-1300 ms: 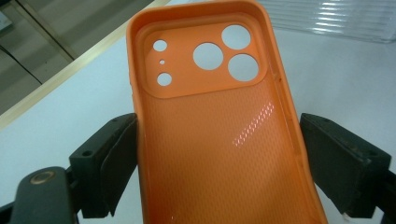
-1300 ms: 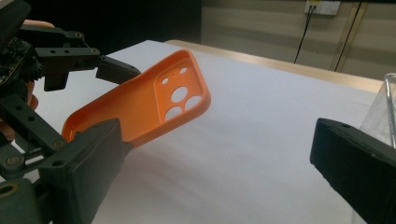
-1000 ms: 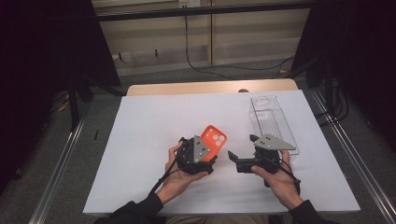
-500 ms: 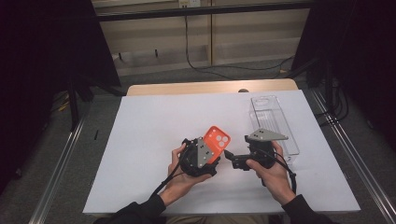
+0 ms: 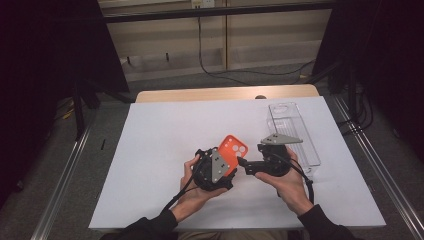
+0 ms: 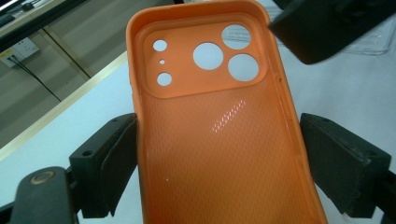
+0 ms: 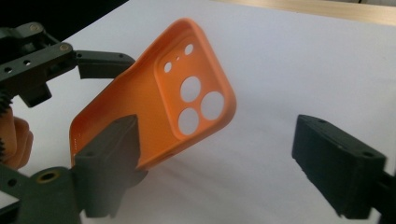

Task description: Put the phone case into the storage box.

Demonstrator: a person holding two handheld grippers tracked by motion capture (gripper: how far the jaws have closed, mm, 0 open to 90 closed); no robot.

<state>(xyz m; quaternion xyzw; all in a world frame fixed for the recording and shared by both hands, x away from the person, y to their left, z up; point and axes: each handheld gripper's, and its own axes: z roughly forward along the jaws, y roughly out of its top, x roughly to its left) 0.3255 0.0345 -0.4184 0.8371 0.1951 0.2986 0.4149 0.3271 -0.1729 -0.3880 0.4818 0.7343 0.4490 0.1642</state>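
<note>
While gripping case (image 6: pixel 219 140), left tool (image 6: pixel 219 158)

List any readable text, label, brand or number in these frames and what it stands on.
None can be read.
Orange phone case: no lettering, only camera cutouts and a dotted texture.
Clear plastic tray: no print visible.
Wall socket: too small to tell.

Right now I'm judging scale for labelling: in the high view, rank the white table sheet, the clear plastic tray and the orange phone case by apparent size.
1. white table sheet, by far the largest.
2. clear plastic tray, partly covered by the right gripper.
3. orange phone case, smallest, though the left gripper hides part of it.
</note>
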